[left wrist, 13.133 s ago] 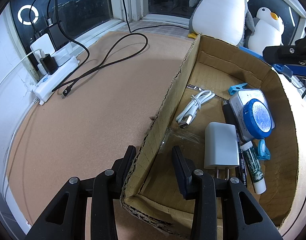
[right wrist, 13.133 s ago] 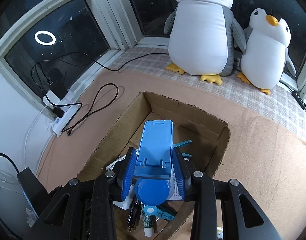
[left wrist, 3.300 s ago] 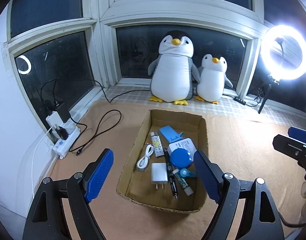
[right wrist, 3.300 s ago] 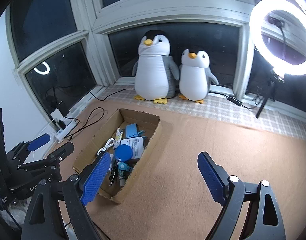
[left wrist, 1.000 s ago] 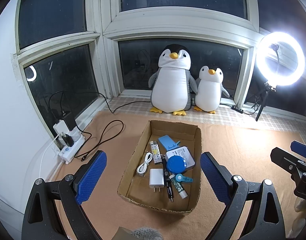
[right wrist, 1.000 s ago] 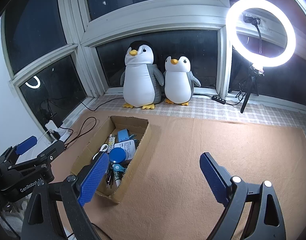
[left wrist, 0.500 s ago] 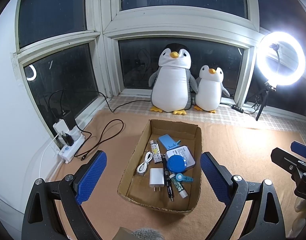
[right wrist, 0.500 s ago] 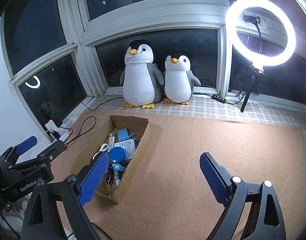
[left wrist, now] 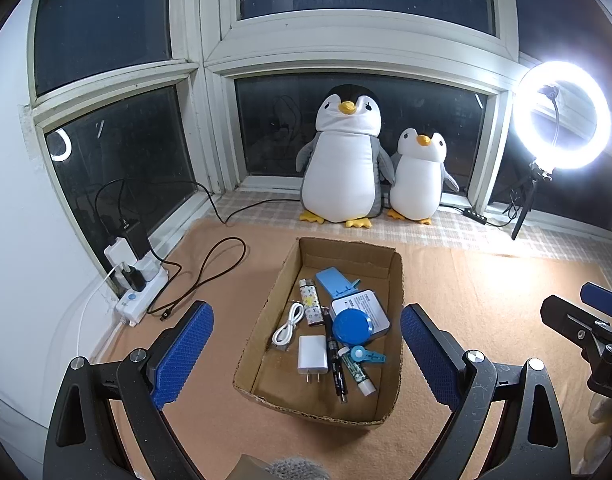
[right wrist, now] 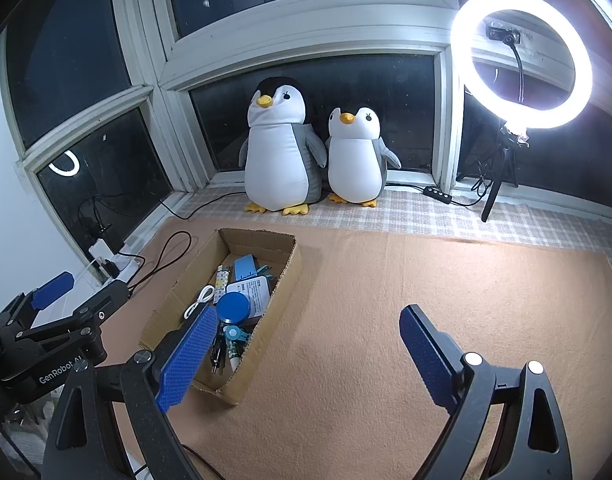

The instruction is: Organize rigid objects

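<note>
both tools, left tool and right tool, hang spread wide apart, holding and touching nothing. the box sits on the tan mat, its long axis running 6 to 12 toward the penguins. inside lie a pen pointing 6, charger, cable and blue lid.

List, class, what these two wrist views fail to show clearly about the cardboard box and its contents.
- Right wrist view: the left finger covers the cardboard box's near-left part; the white charger seen from the left wrist is hidden.
- Both views: print on the white tin is too small to read.
- Left wrist view: the blue round lid covers part of the tin.
- Left wrist view: the grey fuzzy thing is cut by the bottom edge.
</note>
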Demonstrator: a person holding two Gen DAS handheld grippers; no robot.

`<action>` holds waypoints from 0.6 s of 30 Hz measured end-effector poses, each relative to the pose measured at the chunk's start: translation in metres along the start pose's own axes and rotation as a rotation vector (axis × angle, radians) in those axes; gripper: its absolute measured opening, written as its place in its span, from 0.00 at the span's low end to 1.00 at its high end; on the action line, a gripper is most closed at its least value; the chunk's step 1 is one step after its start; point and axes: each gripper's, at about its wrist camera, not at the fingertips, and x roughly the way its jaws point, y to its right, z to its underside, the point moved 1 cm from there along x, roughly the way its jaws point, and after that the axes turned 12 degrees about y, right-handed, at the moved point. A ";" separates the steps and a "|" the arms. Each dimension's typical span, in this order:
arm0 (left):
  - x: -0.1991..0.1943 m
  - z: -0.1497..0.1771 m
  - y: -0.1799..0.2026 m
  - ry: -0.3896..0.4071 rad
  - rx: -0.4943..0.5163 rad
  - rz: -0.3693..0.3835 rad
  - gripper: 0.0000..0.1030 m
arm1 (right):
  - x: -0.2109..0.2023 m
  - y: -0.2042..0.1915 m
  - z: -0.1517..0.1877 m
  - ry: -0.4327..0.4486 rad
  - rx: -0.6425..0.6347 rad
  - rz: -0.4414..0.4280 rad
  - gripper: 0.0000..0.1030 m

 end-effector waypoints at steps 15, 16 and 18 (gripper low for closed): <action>0.002 0.000 0.001 -0.006 0.001 0.004 0.94 | 0.001 0.003 0.007 -0.010 0.012 0.005 0.88; 0.003 0.000 0.001 -0.008 0.001 0.004 0.94 | 0.002 0.003 0.007 -0.011 0.013 0.006 0.88; 0.003 0.000 0.002 -0.009 0.002 0.004 0.94 | 0.001 0.003 0.008 -0.013 0.015 0.008 0.88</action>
